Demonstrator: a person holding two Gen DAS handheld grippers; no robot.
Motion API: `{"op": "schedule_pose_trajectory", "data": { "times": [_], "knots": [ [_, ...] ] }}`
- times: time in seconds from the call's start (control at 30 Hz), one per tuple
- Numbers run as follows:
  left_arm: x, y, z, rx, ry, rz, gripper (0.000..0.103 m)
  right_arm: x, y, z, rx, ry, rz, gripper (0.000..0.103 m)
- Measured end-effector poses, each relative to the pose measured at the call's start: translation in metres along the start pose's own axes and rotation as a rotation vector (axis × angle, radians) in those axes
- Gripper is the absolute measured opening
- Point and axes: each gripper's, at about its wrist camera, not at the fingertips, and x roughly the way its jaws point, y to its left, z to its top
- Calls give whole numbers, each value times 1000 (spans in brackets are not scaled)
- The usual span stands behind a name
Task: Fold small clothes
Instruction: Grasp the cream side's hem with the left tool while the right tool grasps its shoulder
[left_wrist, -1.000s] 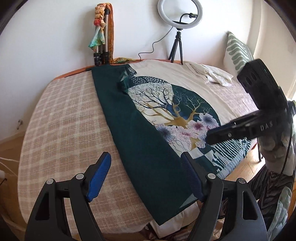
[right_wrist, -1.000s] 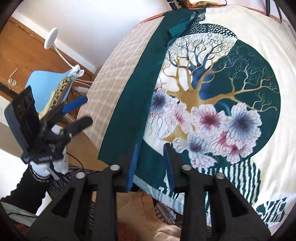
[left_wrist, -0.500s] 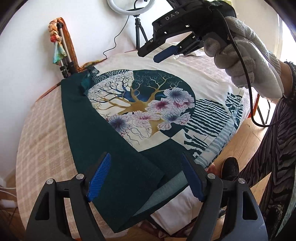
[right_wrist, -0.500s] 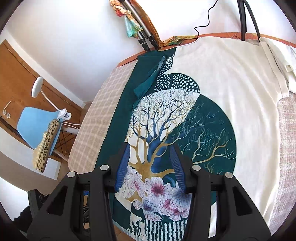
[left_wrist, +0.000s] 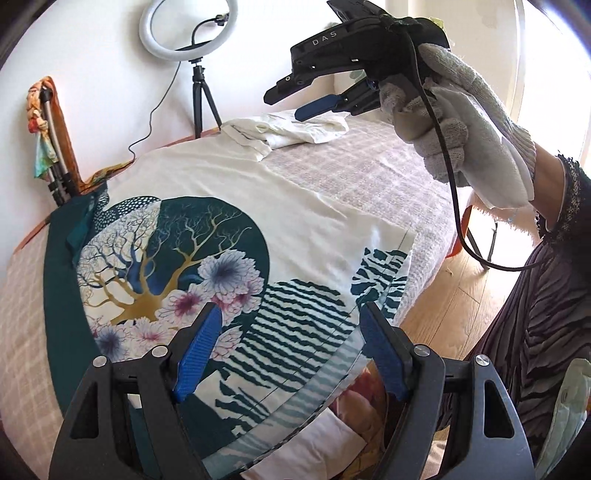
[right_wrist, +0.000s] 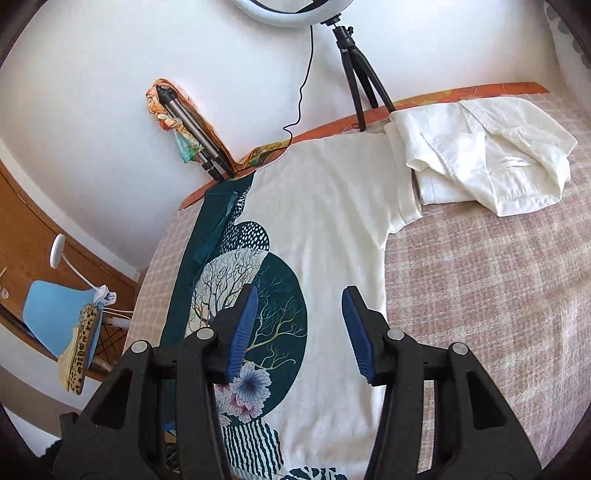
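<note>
A white T-shirt with a dark green tree-and-flower print (left_wrist: 207, 236) lies flat on the bed, its hem over the near edge; it also shows in the right wrist view (right_wrist: 332, 236). My left gripper (left_wrist: 291, 332) is open and empty just above the shirt's hem. My right gripper (right_wrist: 299, 321) is open and empty, held in the air above the shirt's middle. In the left wrist view the right gripper (left_wrist: 295, 99) is high at the top, held by a gloved hand.
A crumpled white garment (right_wrist: 487, 162) lies at the far right of the bed (right_wrist: 498, 295). A ring light on a tripod (left_wrist: 188, 33) and a folded tripod with a scarf (left_wrist: 48, 140) stand against the wall. Wooden floor (left_wrist: 461, 295) lies to the right.
Both grippers have swung to the right over the shirt. The right gripper has opened wider and risen, now facing the far white garment. The left gripper has moved toward the hem's right part.
</note>
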Motion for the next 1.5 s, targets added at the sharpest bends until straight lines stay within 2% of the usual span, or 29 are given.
{"op": "schedule_pose_trajectory", "data": {
  "times": [0.13,0.23,0.4,0.63,0.7,0.73,0.77,0.8,0.83,1.03,1.2,1.43,1.5],
  "knots": [
    [24,-35,17,50,4,-36,77,-25,-39,5,50,-39,-16,51],
    [42,-54,32,51,5,-73,77,-38,-70,8,94,-57,-32,51],
    [67,-83,49,95,30,-95,77,-45,-112,11,161,-61,-30,51],
    [91,-92,54,97,62,-33,76,-22,-135,24,195,-26,-12,51],
    [95,-88,53,81,60,-71,50,-9,-136,29,190,-7,5,51],
    [100,-87,52,69,78,-91,32,-2,-136,32,194,4,22,51],
    [104,-84,50,54,88,-105,21,6,-137,34,199,16,37,51],
    [104,-82,48,44,65,-107,18,15,-137,36,204,29,47,51],
    [103,-79,47,34,54,-114,8,24,-138,39,210,40,49,51],
    [90,-46,50,-163,20,-168,4,77,-141,50,243,108,67,51],
    [75,-26,46,-292,-27,-166,4,107,-133,55,223,138,50,51],
    [64,-21,40,-336,-53,-150,3,131,-124,67,244,122,70,50],
    [60,-22,38,-339,-60,-148,3,137,-121,70,248,119,51,42]
  ]
}}
